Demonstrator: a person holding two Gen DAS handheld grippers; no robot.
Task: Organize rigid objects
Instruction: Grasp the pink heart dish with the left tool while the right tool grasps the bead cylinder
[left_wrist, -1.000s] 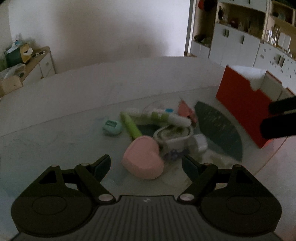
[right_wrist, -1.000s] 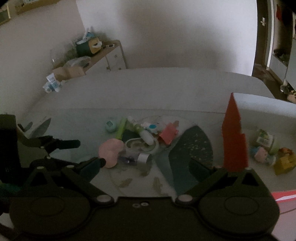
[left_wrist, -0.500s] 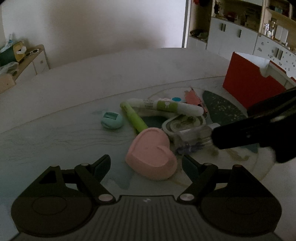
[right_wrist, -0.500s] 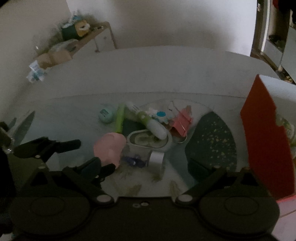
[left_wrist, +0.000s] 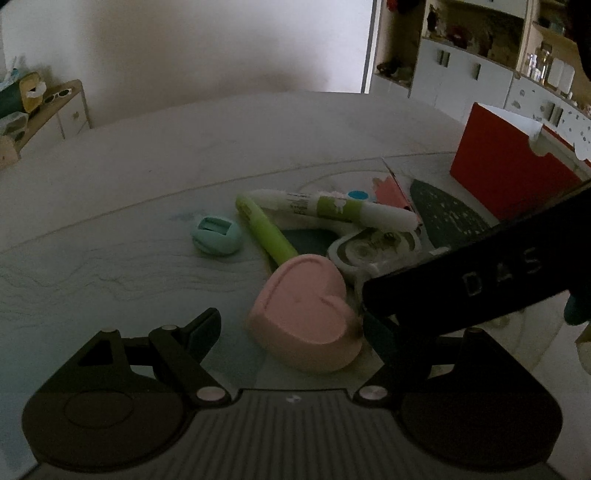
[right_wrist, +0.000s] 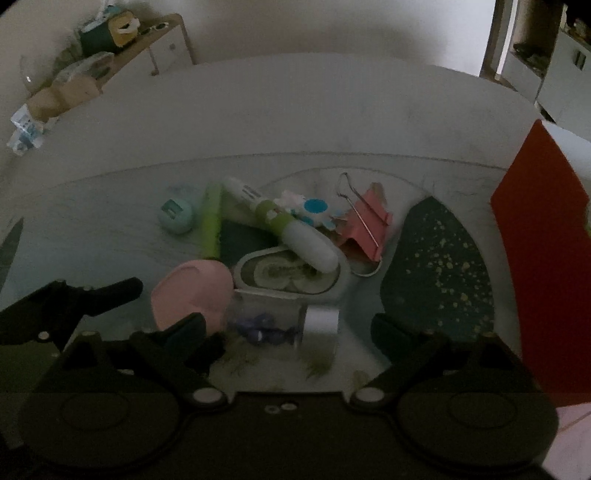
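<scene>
Right gripper (right_wrist: 286, 325) spread wide, jaws just been narrowing, nothing pinched yet, dropping over the small clear jar (right_wrist: 284, 319) lying on its side, long axis crosswise between the jaws. Left gripper (left_wrist: 291, 325) open too, pink heart box (left_wrist: 306, 314) just ahead. Right's nearer the jar. Pale table (right_wrist: 295, 110), red bin (right_wrist: 546, 240) right, dim room.

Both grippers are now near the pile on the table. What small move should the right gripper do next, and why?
Probably lower the right gripper a little more over the clear jar, then close. Its jaws are open and have just been narrowing; the jar lies between them, not yet pressed. The pink heart sits close on one side.
</scene>
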